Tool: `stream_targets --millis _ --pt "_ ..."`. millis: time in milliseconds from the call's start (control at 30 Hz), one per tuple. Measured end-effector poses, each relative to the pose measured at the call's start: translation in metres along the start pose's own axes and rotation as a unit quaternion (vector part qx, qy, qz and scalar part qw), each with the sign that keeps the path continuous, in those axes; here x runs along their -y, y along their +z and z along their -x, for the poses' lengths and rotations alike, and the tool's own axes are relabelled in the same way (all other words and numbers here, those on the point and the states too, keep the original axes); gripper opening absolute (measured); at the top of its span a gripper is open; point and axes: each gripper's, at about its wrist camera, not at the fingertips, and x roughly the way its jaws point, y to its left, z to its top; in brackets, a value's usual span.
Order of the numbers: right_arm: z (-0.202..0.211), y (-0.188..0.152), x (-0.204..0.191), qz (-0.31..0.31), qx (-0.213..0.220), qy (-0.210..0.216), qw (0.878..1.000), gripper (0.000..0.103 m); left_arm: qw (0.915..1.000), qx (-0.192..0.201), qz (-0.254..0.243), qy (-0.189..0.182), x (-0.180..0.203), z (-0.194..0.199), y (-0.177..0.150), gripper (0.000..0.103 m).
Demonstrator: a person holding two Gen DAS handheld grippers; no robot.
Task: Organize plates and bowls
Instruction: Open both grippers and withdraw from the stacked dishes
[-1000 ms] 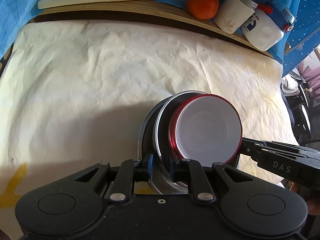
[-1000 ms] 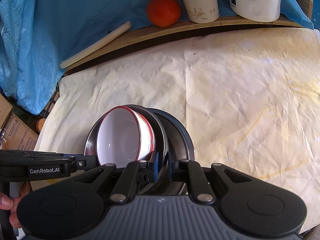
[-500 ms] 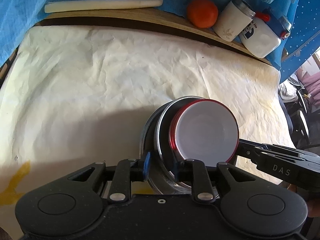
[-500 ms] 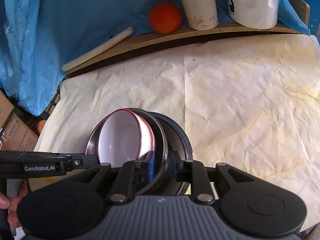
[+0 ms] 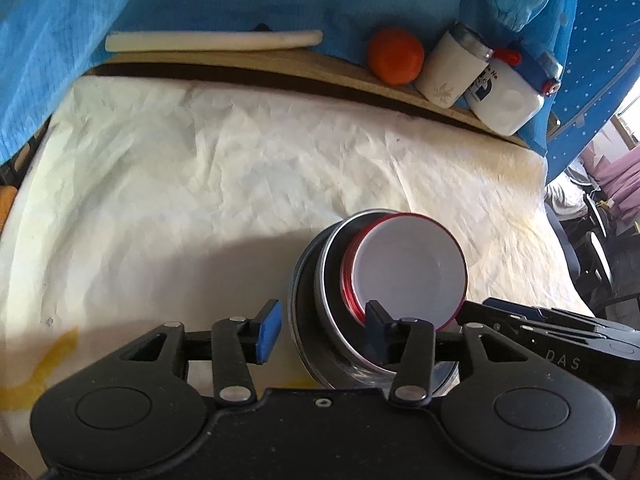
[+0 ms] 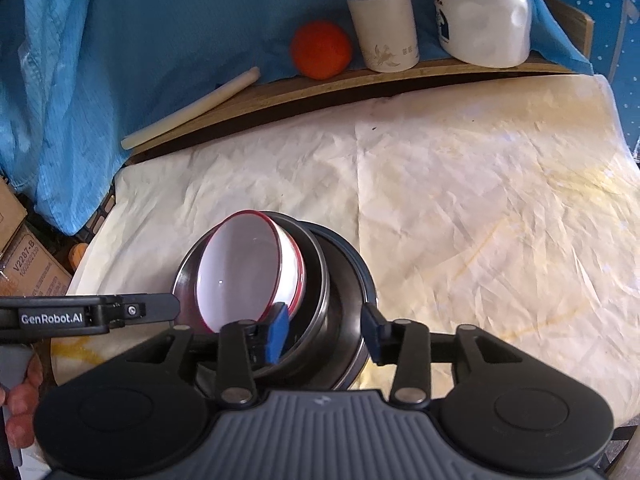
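A nested stack rests on the paper-covered table: a white bowl with a red rim (image 5: 408, 268) (image 6: 244, 268) inside a steel bowl (image 5: 332, 304) (image 6: 316, 280), on a dark-rimmed steel plate (image 5: 298, 312) (image 6: 356, 280). My left gripper (image 5: 322, 330) is open, its jaws spread either side of the stack's near rim without pressing it. My right gripper (image 6: 326, 330) is open too, its jaws either side of the rims on the opposite side. Each gripper shows from the side in the other's view.
A wooden ledge at the back holds a white rod (image 5: 212, 40), an orange (image 5: 395, 56) (image 6: 321, 50), a white flask (image 5: 452, 66) (image 6: 382, 24) and a white jug (image 5: 506, 98) (image 6: 482, 26). Blue cloth hangs behind. Cardboard boxes (image 6: 24, 264) stand beyond the table's left edge.
Both grippers were shut on the stack's rims a second ago. Both have opened and let go, and both have pulled back a little from the stack.
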Motion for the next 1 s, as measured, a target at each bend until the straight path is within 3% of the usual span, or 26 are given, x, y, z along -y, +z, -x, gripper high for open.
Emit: stream_targets --millis 433,533,700,867,1000 --pt "0.028 -0.008 -0.008 0.016 0.059 0.003 0.998 0.074 0.9971 0.072 -0.024 -0.006 0.003 0.028 -0.012 0.083" --pt "0.032 -0.008 -0.008 0.020 0.071 0.007 0.997 0.085 0.9952 0.095 -0.025 -0.001 0.004 0.035 -0.014 0.090" --pt "0.042 -0.012 -0.007 0.030 0.087 0.010 0.996 0.093 0.9922 0.121 -0.029 0.011 0.007 0.045 -0.022 0.100" --pt "0.058 -0.023 -0.003 0.047 0.108 0.005 0.993 0.102 0.9883 0.146 -0.036 0.024 0.011 0.055 -0.038 0.102" --pt "0.071 -0.034 0.002 0.056 0.121 0.005 0.991 0.103 0.9852 0.162 -0.045 0.031 0.015 0.060 -0.054 0.102"
